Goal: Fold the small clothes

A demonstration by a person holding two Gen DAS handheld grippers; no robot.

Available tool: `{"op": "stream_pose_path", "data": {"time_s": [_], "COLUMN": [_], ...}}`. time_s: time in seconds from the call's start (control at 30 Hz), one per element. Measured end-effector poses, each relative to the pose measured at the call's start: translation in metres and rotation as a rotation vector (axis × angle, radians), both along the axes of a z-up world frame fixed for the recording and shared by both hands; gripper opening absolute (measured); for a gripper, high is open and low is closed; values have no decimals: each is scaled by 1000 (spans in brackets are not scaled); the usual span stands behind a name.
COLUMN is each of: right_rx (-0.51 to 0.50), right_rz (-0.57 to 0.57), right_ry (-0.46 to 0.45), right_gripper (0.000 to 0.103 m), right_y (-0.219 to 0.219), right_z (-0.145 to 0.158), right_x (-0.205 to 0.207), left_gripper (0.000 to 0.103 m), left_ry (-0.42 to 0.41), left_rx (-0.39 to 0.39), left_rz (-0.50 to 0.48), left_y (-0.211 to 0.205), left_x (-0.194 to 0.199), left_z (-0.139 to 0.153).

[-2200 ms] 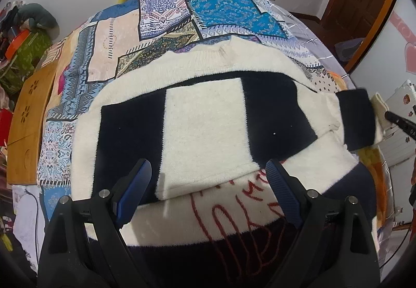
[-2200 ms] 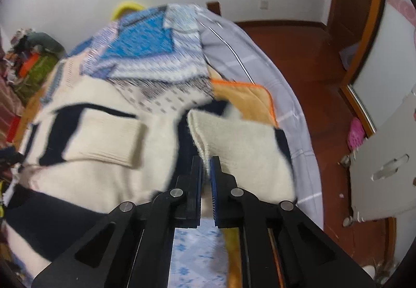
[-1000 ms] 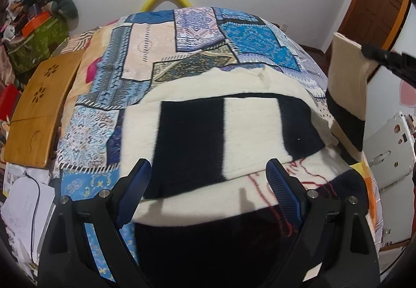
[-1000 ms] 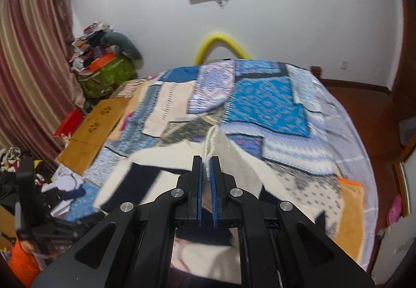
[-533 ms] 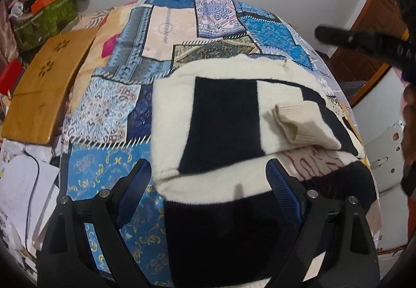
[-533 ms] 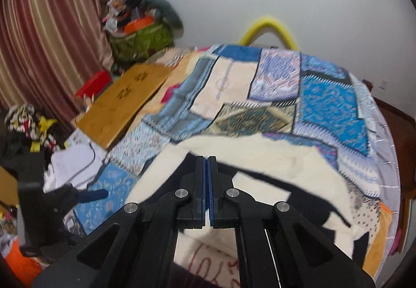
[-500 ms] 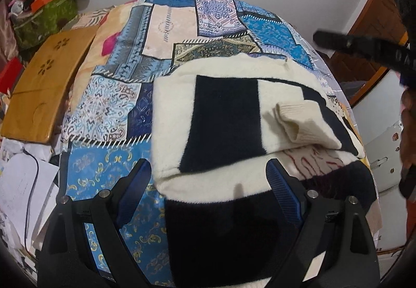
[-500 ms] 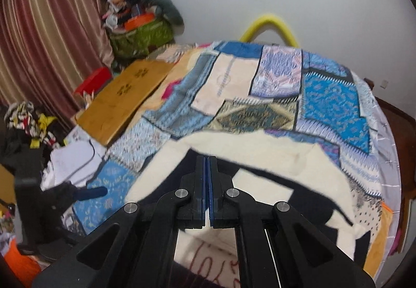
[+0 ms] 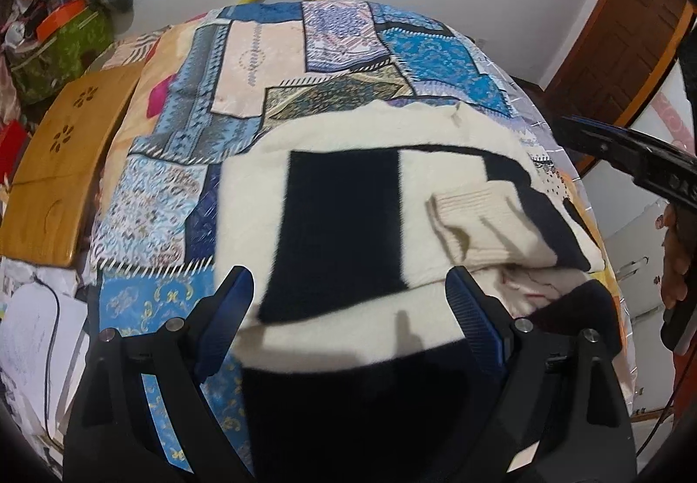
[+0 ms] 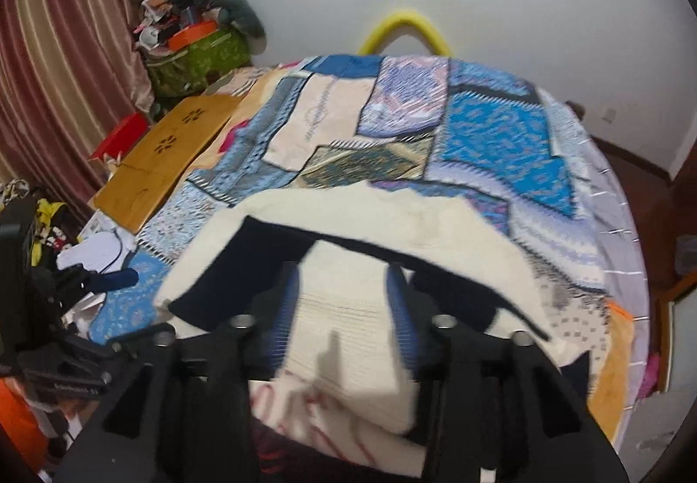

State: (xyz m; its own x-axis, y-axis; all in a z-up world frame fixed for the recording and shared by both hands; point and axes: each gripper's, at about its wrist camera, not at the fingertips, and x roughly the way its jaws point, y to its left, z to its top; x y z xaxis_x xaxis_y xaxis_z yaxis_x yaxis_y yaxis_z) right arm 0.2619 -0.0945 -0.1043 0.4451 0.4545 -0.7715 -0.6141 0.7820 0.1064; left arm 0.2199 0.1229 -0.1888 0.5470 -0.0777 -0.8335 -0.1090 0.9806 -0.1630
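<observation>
A cream and navy knitted sweater (image 9: 340, 221) lies on the patchwork bedspread (image 9: 244, 60). Its right sleeve is folded inward, and the ribbed cuff (image 9: 475, 213) rests on the body. My left gripper (image 9: 348, 300) hovers open over the sweater's near hem, holding nothing. In the right wrist view my right gripper (image 10: 343, 291) hangs just above the folded cuff (image 10: 344, 335). Its jaws are opening and the pads do not press the knit. From the left wrist view the right gripper (image 9: 627, 160) reaches in from the right edge.
A wooden board (image 9: 56, 160) leans along the bed's left side, with papers and a cable (image 9: 30, 330) on the floor below. A yellow hoop (image 10: 405, 25) stands behind the bed. A green bag piled with clutter (image 10: 196, 56) and a curtain (image 10: 65, 47) stand left, a wooden door (image 9: 631, 25) right.
My right gripper carried the sleeve across onto the sweater's body, then parted its shut jaws and left the cuff lying there. The left gripper stayed open and barely moved.
</observation>
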Motion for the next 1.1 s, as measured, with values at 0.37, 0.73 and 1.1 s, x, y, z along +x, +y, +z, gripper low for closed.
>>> {"op": "stream_pose_path", "data": {"time_s": [0.37,0.73,1.1], "right_rx": [-8,-10,-14], "right_rz": [-89,-197,-216], "right_ry": [-56,2,65], "right_gripper": [55,55,55], "right_y": [-79,-144,-171], "right_z": [6,-19,-54], "right_x": [-1,3,5], "left_gripper": [90,90,50], "left_ry": [8,147,180], "left_rx": [18,-70,-88], "left_rz": [-60,-71,-42], "left_y": [-51,-72,-77], "left_x": [39,94,103], "left_z": [4,-40,-61]}}
